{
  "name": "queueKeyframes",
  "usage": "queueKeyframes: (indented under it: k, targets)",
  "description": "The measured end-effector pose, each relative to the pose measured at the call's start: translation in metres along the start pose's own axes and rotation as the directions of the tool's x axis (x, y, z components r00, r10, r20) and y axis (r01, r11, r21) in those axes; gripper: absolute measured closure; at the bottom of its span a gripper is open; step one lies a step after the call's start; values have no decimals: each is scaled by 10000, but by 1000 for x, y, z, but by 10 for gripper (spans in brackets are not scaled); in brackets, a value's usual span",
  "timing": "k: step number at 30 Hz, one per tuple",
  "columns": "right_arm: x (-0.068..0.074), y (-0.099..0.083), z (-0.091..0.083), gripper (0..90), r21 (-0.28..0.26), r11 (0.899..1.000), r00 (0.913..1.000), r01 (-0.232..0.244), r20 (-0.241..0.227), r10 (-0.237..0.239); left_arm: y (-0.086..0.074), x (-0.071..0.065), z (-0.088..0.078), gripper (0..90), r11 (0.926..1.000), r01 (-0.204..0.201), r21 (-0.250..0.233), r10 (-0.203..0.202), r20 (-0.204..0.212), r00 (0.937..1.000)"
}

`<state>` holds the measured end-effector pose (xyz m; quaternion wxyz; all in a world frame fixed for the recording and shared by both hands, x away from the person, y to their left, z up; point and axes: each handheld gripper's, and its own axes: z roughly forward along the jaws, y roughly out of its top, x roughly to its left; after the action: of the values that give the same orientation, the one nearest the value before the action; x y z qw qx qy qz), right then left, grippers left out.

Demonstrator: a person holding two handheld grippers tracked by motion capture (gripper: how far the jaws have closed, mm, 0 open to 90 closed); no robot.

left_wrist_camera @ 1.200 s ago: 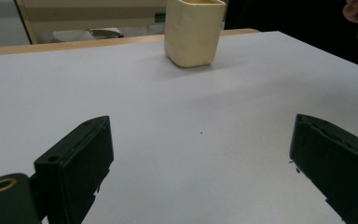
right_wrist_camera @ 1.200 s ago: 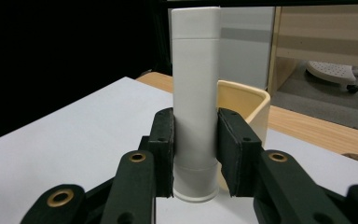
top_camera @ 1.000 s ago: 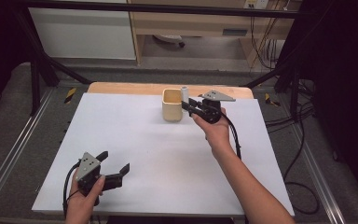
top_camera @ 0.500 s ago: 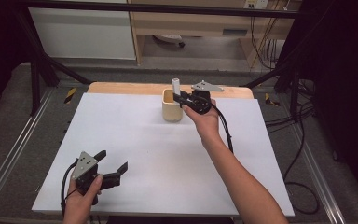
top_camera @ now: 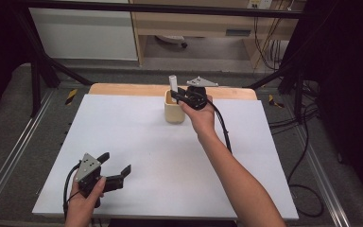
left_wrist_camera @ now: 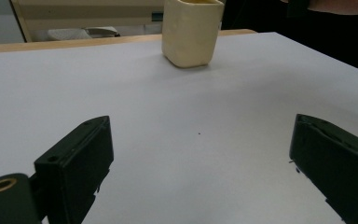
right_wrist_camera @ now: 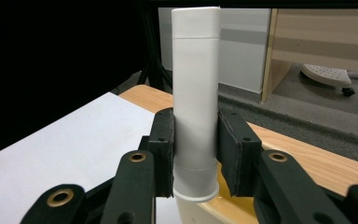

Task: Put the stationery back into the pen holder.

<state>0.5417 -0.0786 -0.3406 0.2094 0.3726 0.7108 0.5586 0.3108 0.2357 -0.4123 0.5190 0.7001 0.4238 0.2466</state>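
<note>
**Tube carried over the cup, ready to drop in**

The right gripper (top_camera: 182, 96) has its jaws clamped on a white tube (top_camera: 173, 84), held upright. In the right gripper view the two pads press the tube's (right_wrist_camera: 195, 93) sides just above its lower flared end, and that end hangs over the cream cup's (right_wrist_camera: 209, 212) open mouth. A second ago the same gripper stood off to the right of the cup, with the tube beside the far rim; since then the hand has slid leftward across the table's far end, so the tube now stands above the cup (top_camera: 174, 109) rather than next to it. The grip itself has not changed over that time.

The left gripper (top_camera: 116, 166) has stayed put at the near left corner of the white table (top_camera: 137, 156), jaws wide apart with nothing between them; its own view looks across bare table toward the cup (left_wrist_camera: 192, 31).

The carry looks all but finished. What remains, judging by the pose, is to lower the tube into the cup and let go. Whether the tube's end has already dipped below the rim cannot be told. A tall tube in a short cup may lean on the rim once released.
</note>
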Motion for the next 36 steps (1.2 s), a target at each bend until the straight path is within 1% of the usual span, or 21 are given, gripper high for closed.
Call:
queueKeyframes:
  k: [3,6,16,24,29,30,34,36]
  targets:
    - [-1,2,5,680,-34,9999,9999,-107,39,107,0,0,0,65,10000,12,-7,-12,15,10000]
    - [-2,2,10,680,46,10000,9999,-20,109,19,0,-1,1,64,10000,37,-21,-37,32,10000]
    - [-6,3,24,680,98,9996,9992,-248,324,245,0,-1,1,65,10000,2,24,-2,87,10000]
    - [-11,-1,30,680,108,9983,9972,-578,476,572,0,-2,0,65,10000,-33,34,33,162,9999]
    - [-13,-3,32,680,172,9982,9969,-582,537,572,0,-2,1,64,10000,-44,49,43,178,9998]
    - [-13,-3,33,680,174,9982,9968,-582,550,572,0,-2,1,64,9999,-117,61,116,131,9998]
    - [-13,-4,35,680,259,9980,9969,-580,556,565,0,-3,2,64,9999,-82,89,80,230,9997]
    - [-13,-5,37,680,303,9981,9970,-542,567,524,0,-3,1,64,9999,-137,87,135,182,9997]
